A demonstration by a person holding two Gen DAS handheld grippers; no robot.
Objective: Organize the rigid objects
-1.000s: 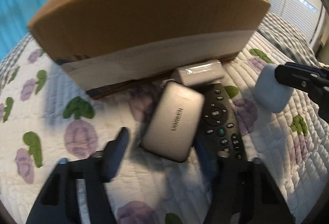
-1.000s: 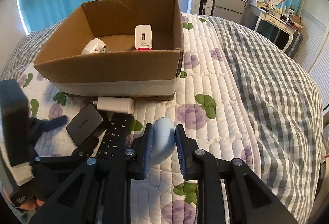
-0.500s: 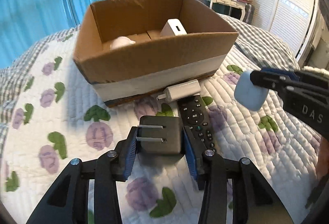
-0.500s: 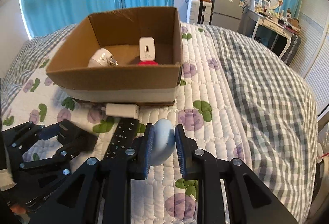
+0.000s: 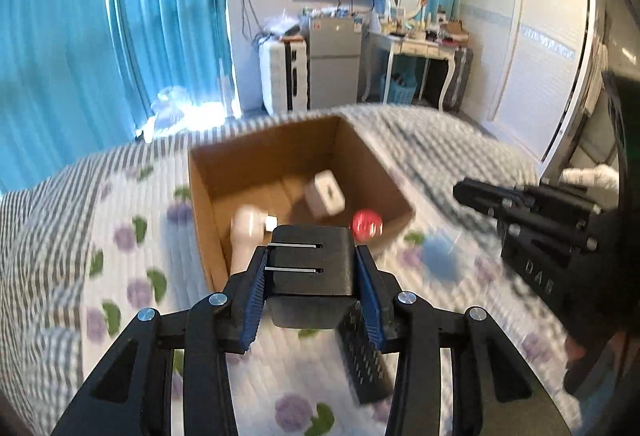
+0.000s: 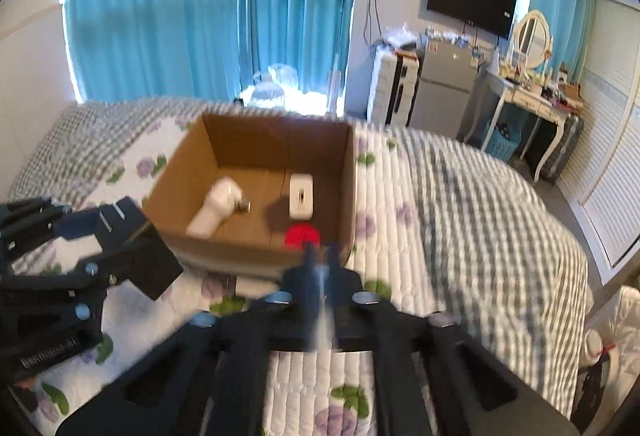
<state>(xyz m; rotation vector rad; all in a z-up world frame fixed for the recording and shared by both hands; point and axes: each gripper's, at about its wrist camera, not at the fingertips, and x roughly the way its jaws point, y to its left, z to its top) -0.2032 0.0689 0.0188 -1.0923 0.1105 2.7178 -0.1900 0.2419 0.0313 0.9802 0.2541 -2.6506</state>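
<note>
A quilted bed carries the cardboard box at mid-frame. The left claw clamps a black charger near the box's front wall; carry it over the rim before releasing. Motion blur hides the right claw's state.

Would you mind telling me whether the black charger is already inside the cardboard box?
Not yet. The black charger is clamped in the left gripper, held in the air near the cardboard box's front wall, outside it.
</note>
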